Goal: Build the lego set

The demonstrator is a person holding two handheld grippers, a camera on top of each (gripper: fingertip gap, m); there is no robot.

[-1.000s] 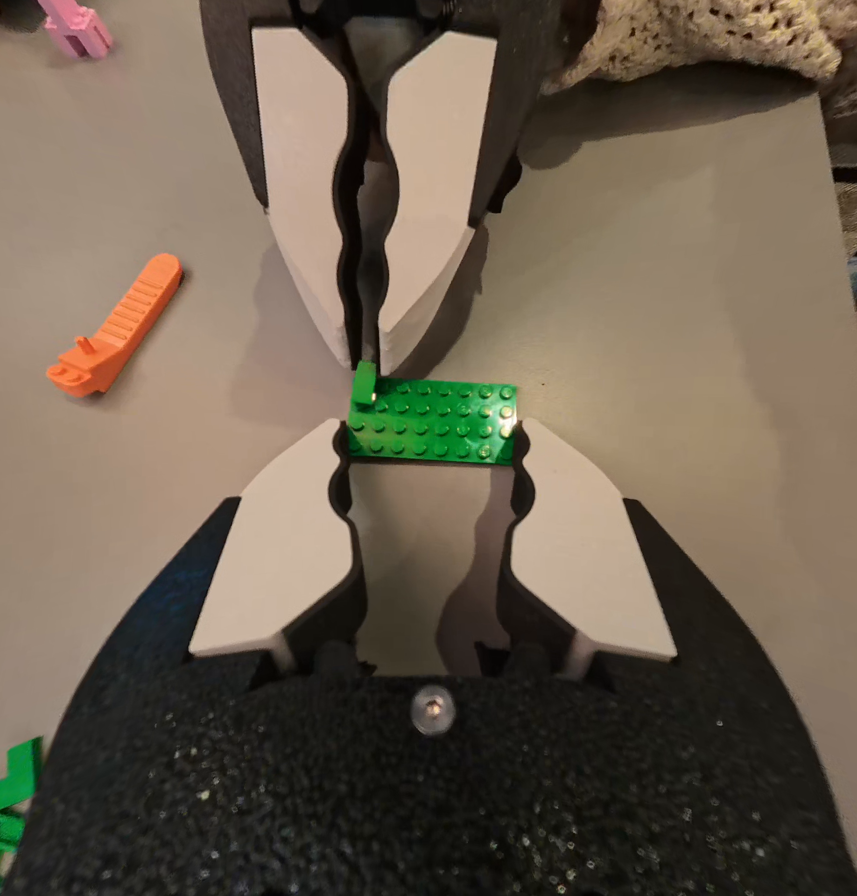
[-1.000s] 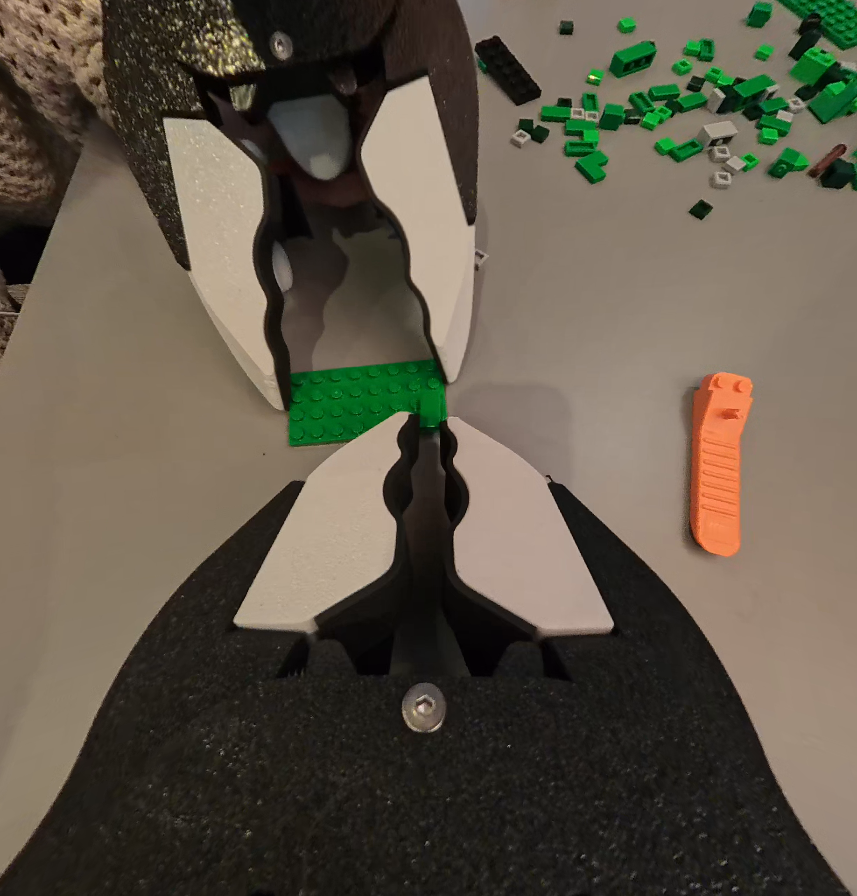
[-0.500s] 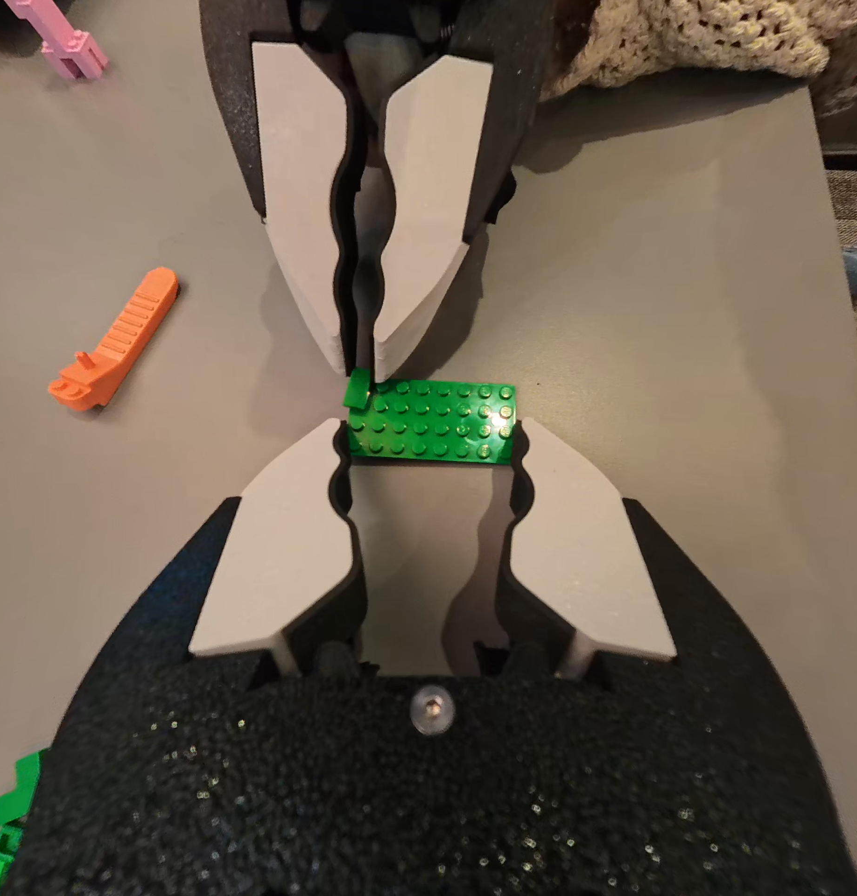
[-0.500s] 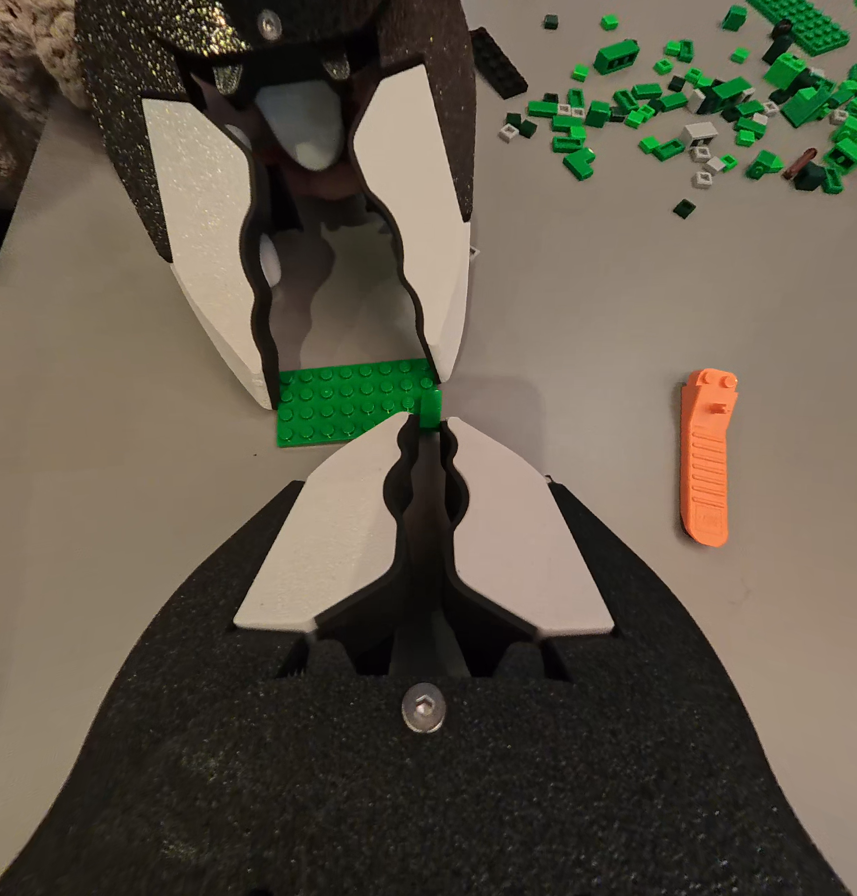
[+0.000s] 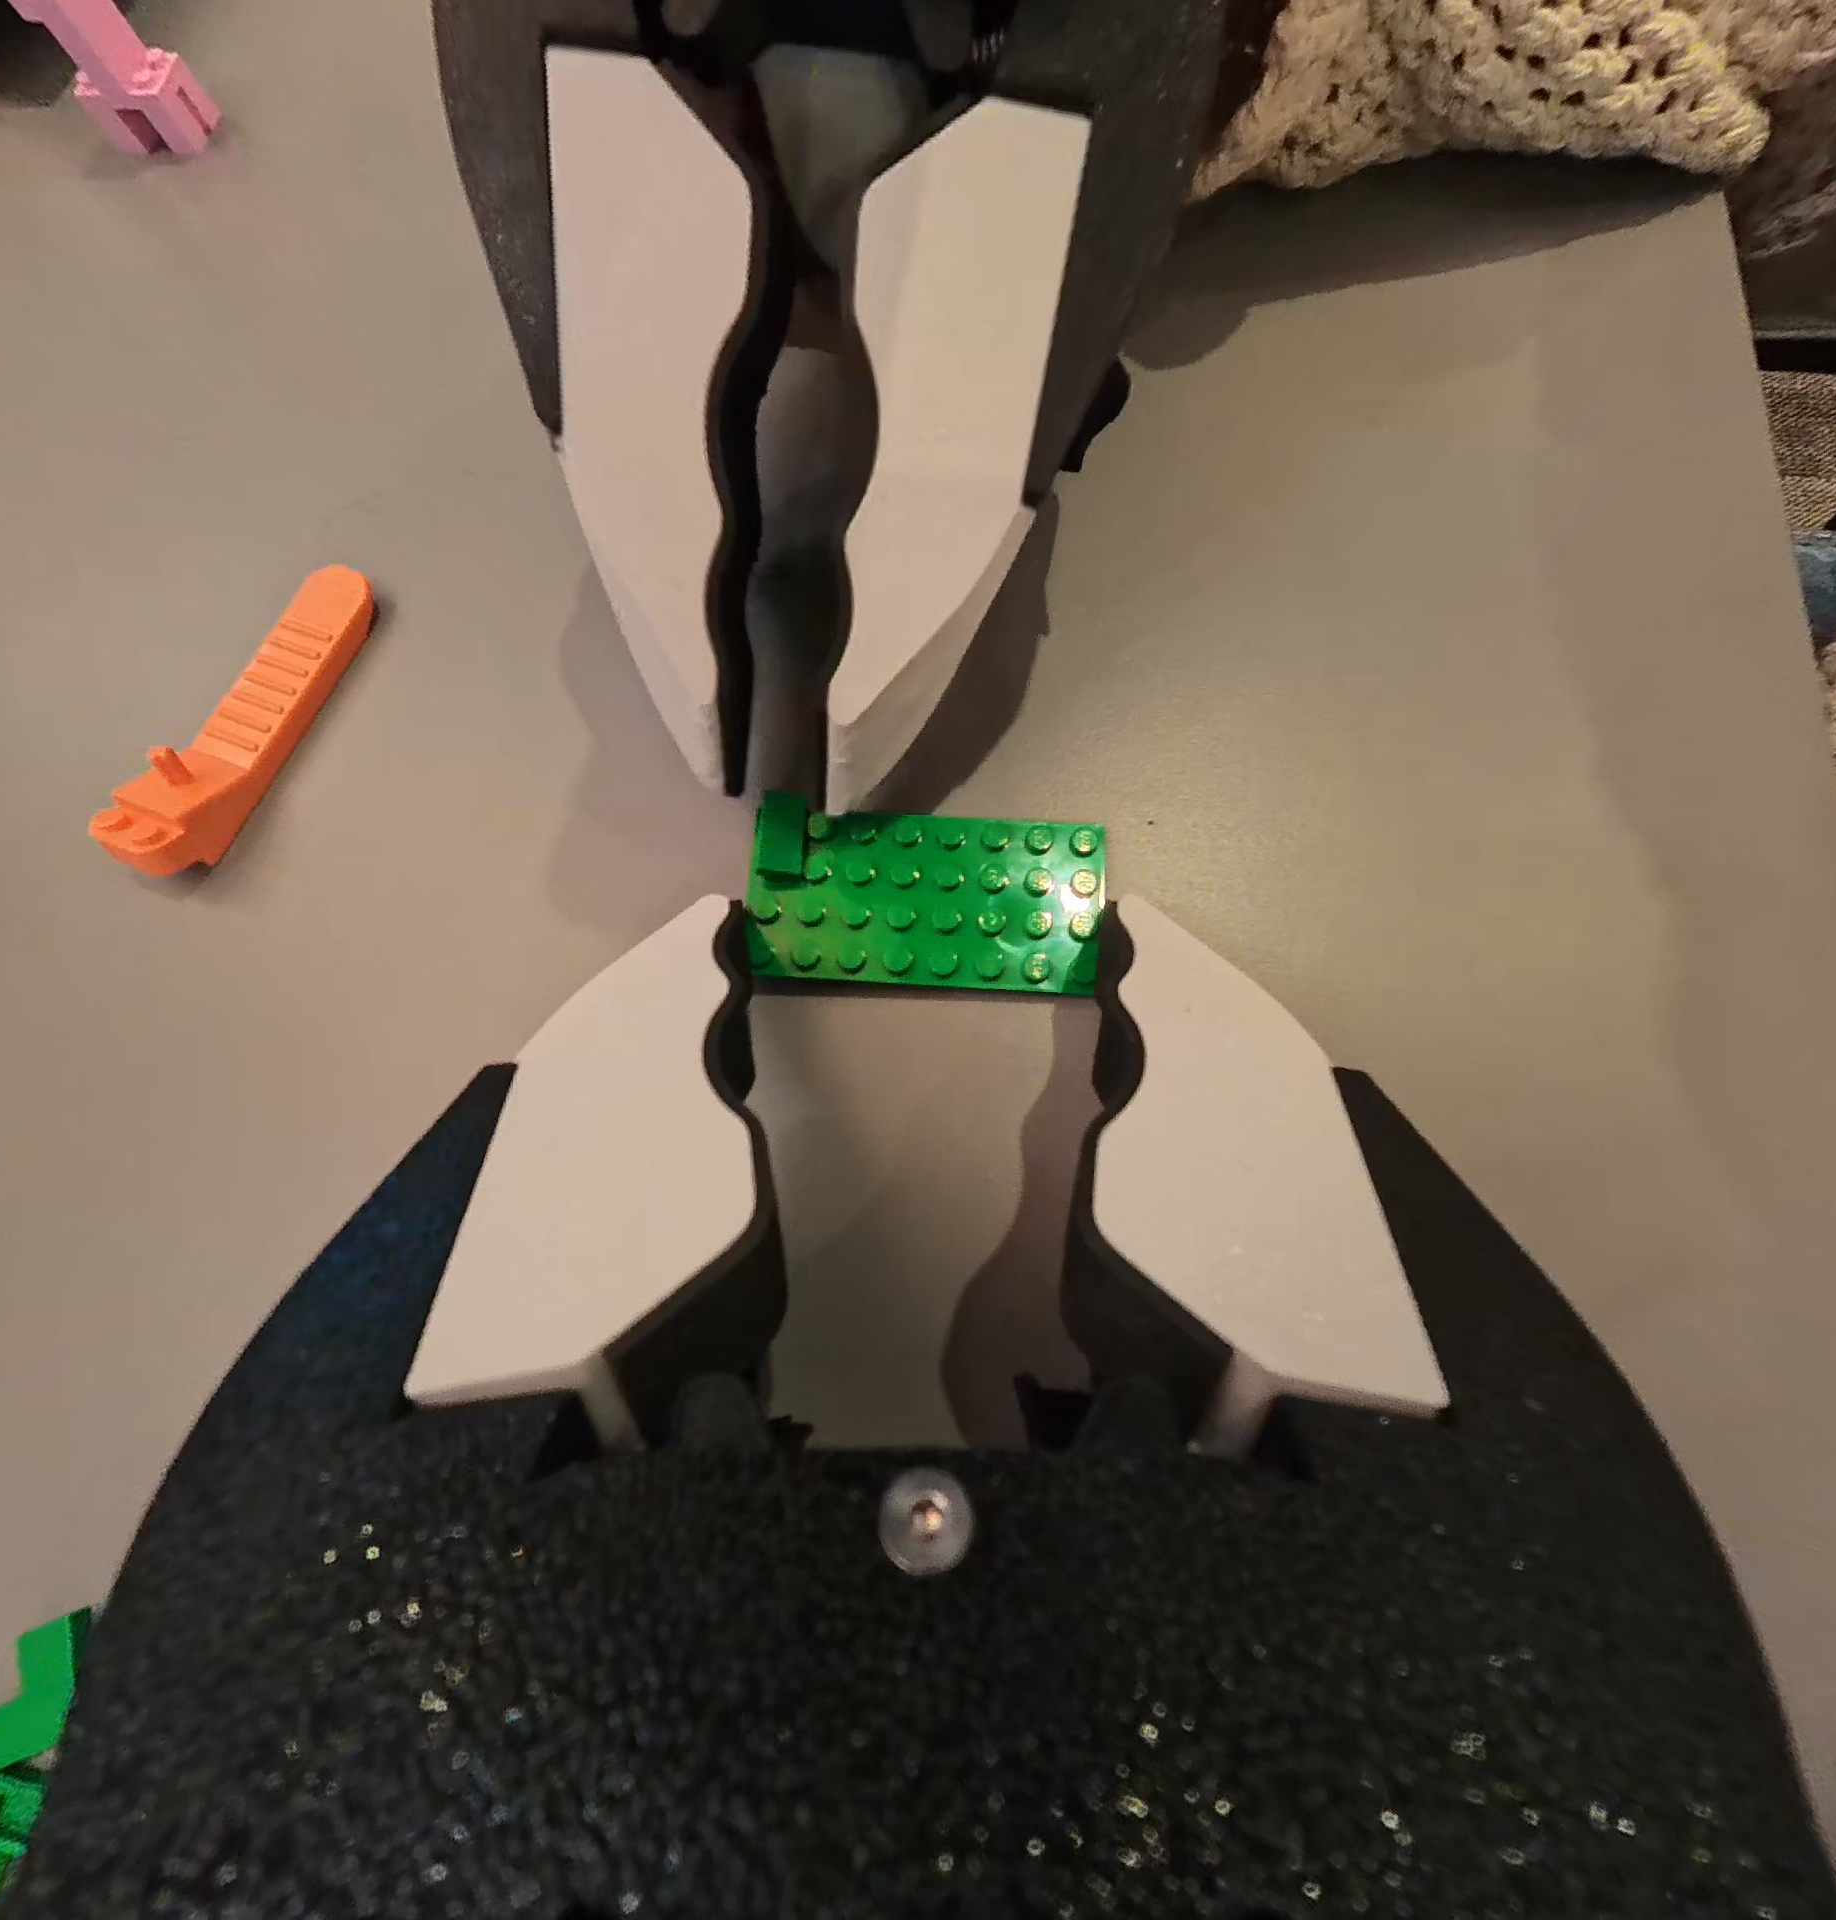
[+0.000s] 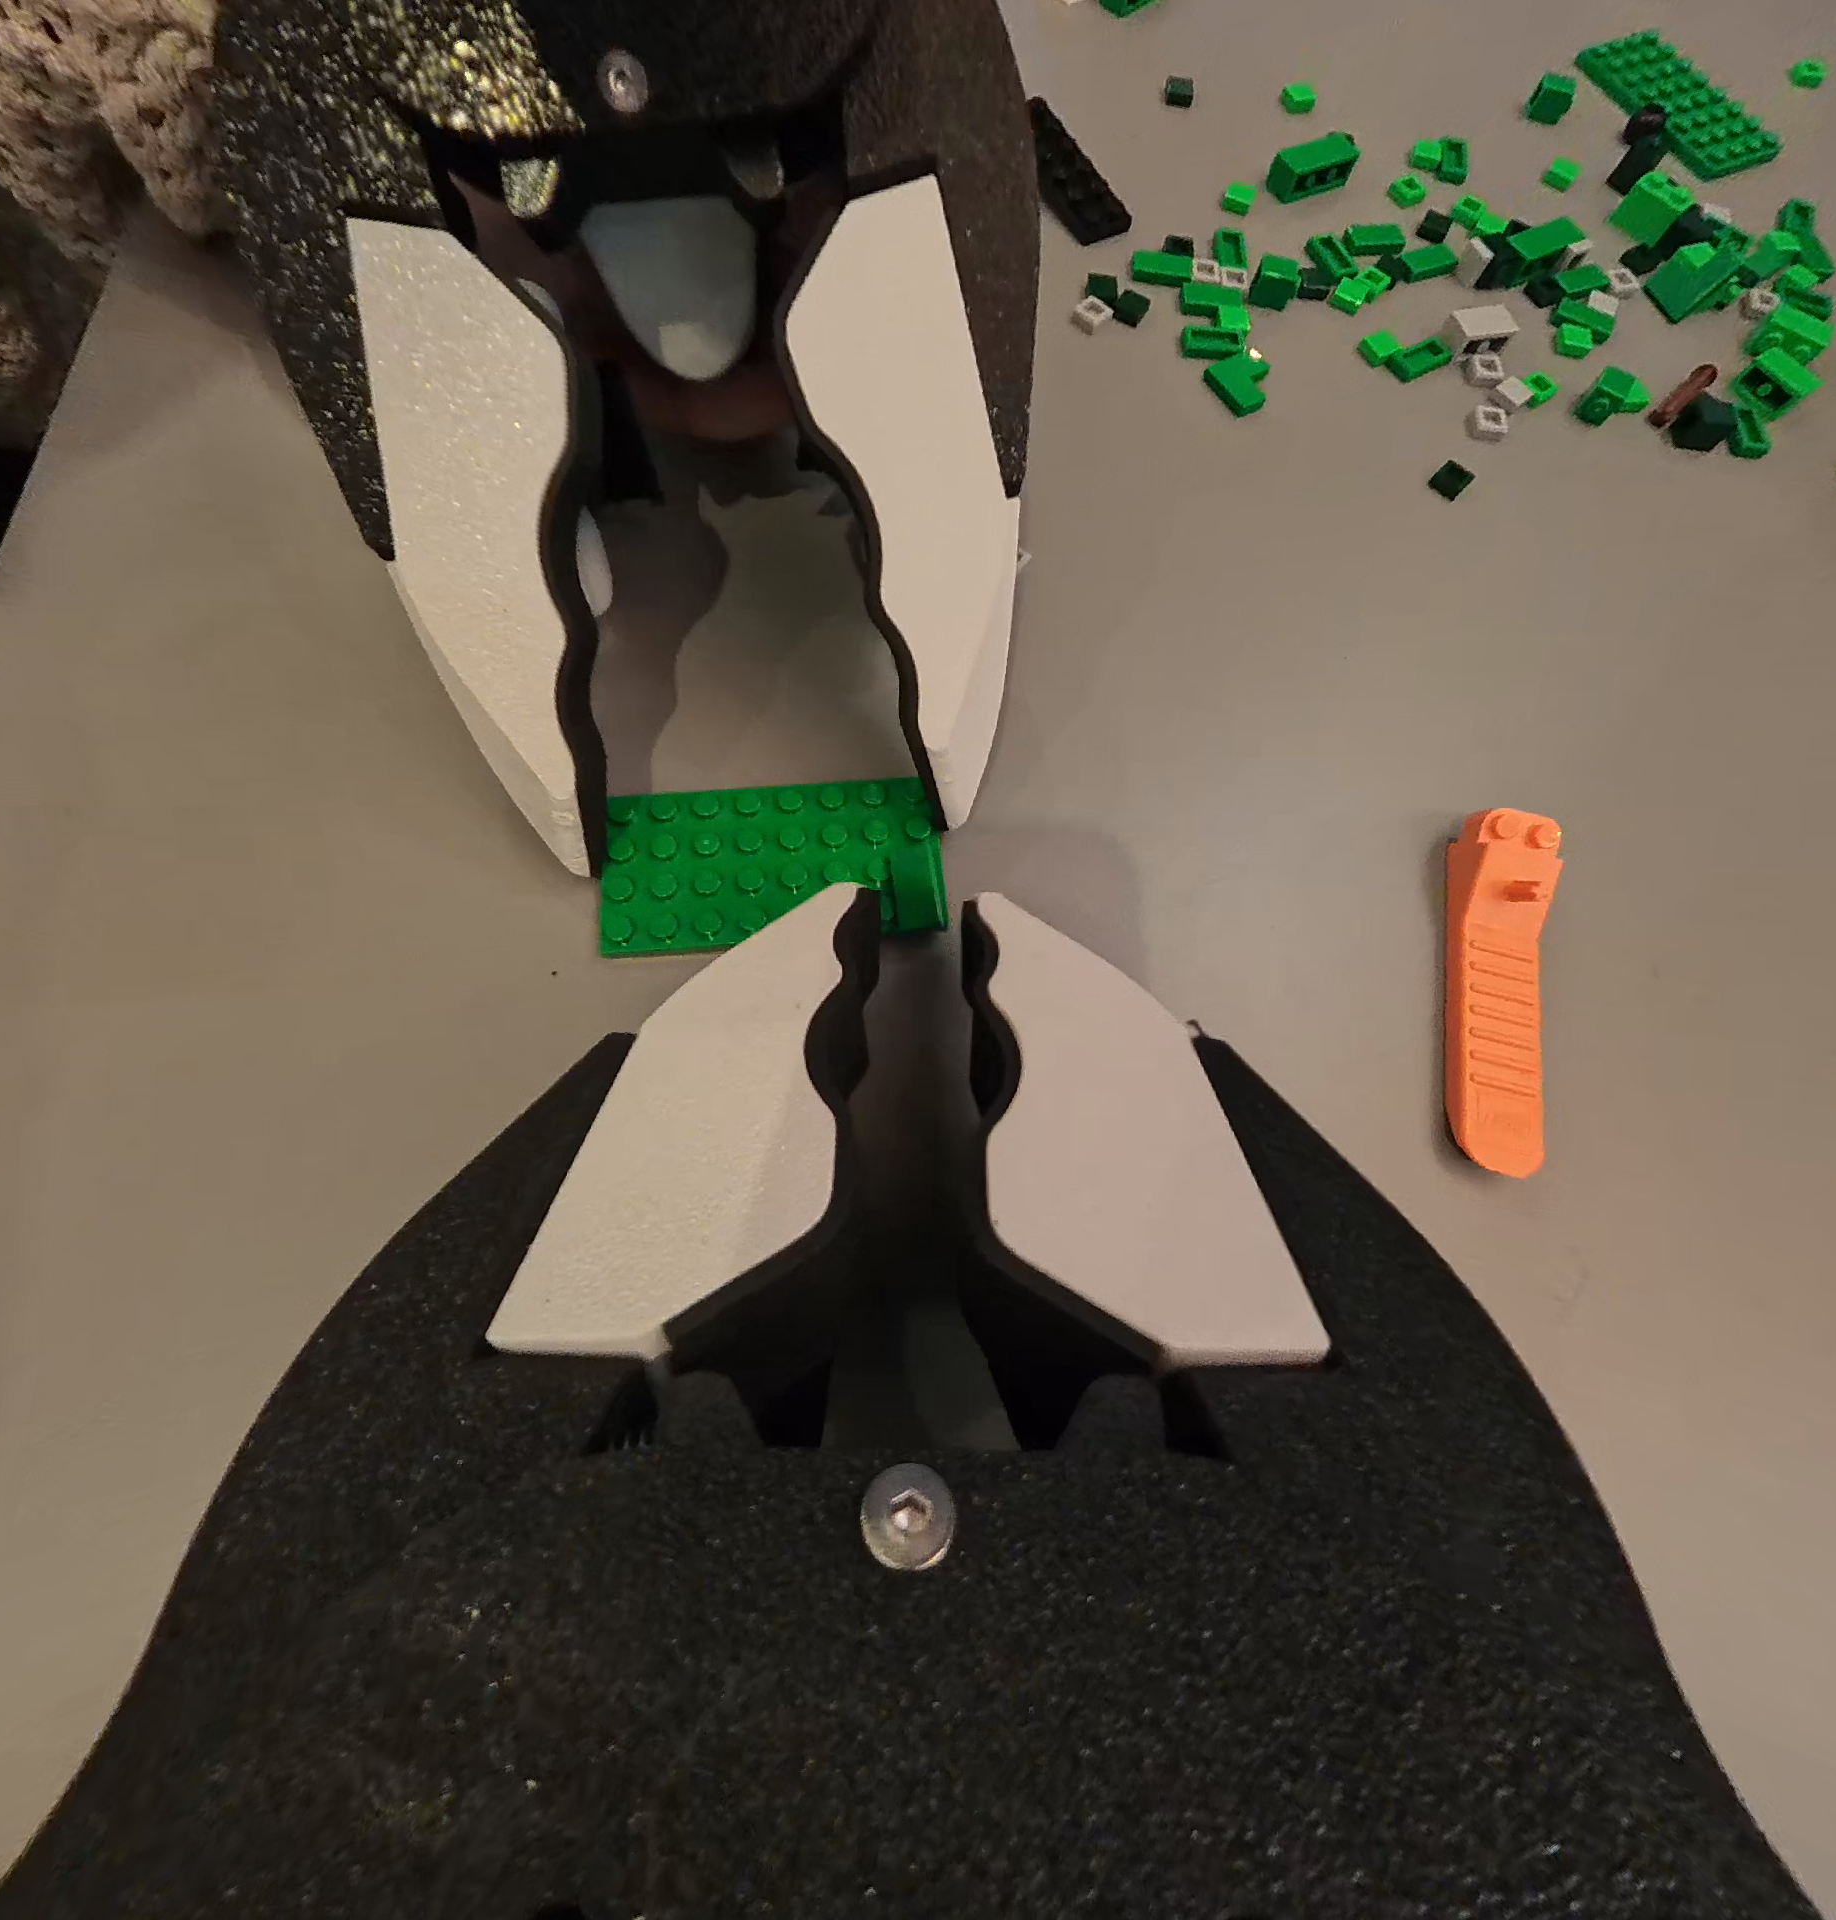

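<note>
Down on the grey table [image 5: 1413, 623] lies the green plate [image 5: 924, 914], flat and studs up, and the two grippers meet over it from opposite sides. Left gripper [image 5: 924, 925] has its fingers spread wide, one tip against each short end of the plate, so the plate sits clamped between them; the left finger [image 5: 623, 1143] touches the plate's near left corner and the right one presses the opposite end. Facing it, the right gripper [image 6: 919, 914] shows a narrow gap between its fingertips [image 6: 779, 1039], parted just wider than the small green piece [image 6: 916, 888] in front of them. That piece sits on the corner of the plate nearest the right gripper, lying along the plate's short edge; in the left wrist view it [image 5: 784, 847] stands clear just below the right gripper's tips, with table visible through the gap, so the fingers do not appear to be pinching it, though whether a tip brushes it I cannot tell. Off to one side an orange brick separator [image 6: 1496, 987] lies well apart from the plate. Loose green, grey and dark bricks [image 6: 1516, 281] are scattered at the far end of the table, and a pink piece [image 5: 145, 83] rests near a corner.
</note>
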